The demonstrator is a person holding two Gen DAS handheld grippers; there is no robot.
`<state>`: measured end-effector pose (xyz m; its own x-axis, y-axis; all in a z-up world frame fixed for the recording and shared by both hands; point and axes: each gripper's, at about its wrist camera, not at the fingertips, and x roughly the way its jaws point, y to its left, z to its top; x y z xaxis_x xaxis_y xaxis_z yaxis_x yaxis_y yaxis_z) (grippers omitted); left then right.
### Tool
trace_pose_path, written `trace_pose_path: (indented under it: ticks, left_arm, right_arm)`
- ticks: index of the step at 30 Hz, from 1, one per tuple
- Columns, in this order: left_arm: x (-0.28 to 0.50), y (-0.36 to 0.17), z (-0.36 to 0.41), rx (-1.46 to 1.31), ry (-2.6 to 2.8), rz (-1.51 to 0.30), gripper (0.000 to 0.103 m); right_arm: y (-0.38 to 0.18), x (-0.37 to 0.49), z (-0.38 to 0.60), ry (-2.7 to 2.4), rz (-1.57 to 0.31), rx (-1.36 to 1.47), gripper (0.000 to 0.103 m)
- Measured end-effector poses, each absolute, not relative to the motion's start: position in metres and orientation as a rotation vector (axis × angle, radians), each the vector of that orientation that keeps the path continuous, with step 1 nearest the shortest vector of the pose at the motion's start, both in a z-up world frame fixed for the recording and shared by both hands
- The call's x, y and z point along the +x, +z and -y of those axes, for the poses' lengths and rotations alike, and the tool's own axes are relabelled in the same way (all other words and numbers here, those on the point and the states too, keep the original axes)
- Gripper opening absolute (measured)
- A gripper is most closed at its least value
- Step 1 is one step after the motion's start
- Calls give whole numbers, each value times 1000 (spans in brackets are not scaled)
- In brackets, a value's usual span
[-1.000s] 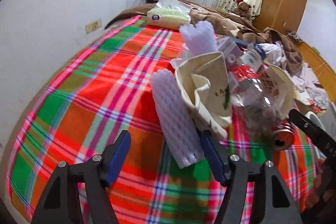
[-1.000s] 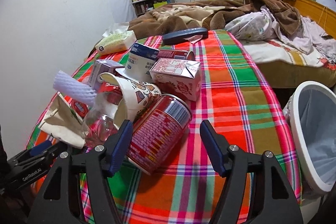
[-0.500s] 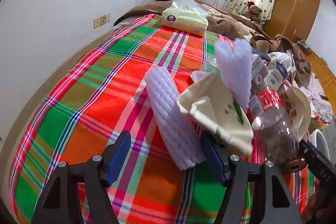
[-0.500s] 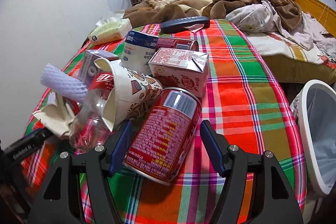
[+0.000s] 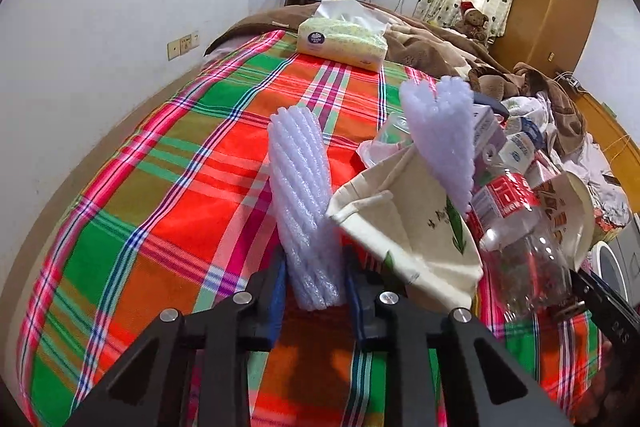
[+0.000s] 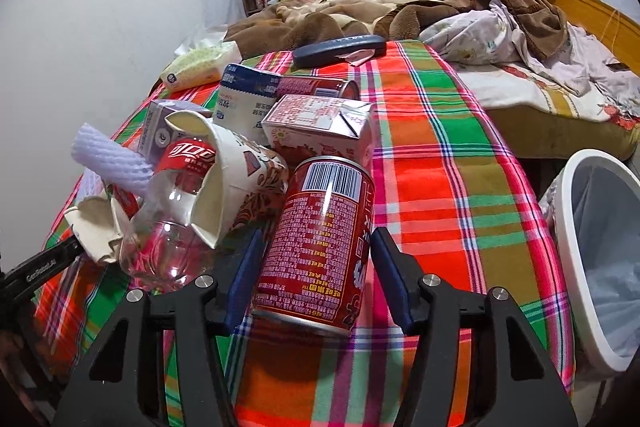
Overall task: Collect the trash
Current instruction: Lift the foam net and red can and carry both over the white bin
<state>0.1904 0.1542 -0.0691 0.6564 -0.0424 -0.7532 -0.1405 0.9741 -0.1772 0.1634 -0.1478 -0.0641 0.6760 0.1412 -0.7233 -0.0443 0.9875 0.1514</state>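
In the left wrist view my left gripper [image 5: 314, 287] is shut on the near end of a lilac foam net sleeve [image 5: 300, 187] that lies on the plaid bedcover [image 5: 160, 211]. A second foam net [image 5: 440, 139], a cream paper bag [image 5: 412, 227] and a clear plastic bottle [image 5: 520, 247] lie just to its right. In the right wrist view a red can [image 6: 324, 239] lies on its side between the fingers of my right gripper [image 6: 316, 267]. Its jaws are closing, with small gaps still showing beside the can.
Behind the can are a torn paper cup [image 6: 232, 179], a pink carton [image 6: 320, 123], a blue and white carton [image 6: 248, 95] and another red can [image 6: 320, 87]. A white bin [image 6: 600, 247] with a liner stands off the bed's right edge. A tissue pack [image 5: 340, 43] sits further back.
The left jaws, open around the foam sleeve before, have closed on it after moving forward. The right jaws have narrowed around the red can.
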Motion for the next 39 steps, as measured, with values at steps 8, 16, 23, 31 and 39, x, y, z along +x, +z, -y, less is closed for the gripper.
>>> trace_pose_path:
  ticks: [8,16,23,31,39]
  left_arm:
    - [152,-63,-149,-199,34,-858,26]
    - [119,-44,-134,-192,6,-816,26]
    - [100,-22,-111,-171,-25,-756,26]
    - [93,-22,-92,-166,-58,-764,26]
    - [91,-19,-79,-153,-83,-762,26]
  right_arm:
    - [-61,156,155,105,-813,110,57]
    - [-50,140,167,123,-779,117,52]
    - [-46,132,181,138,-765,132,50]
    - [-61,124,174,183,-812,33,50]
    - [-69,145,167,180,-878,-14,55]
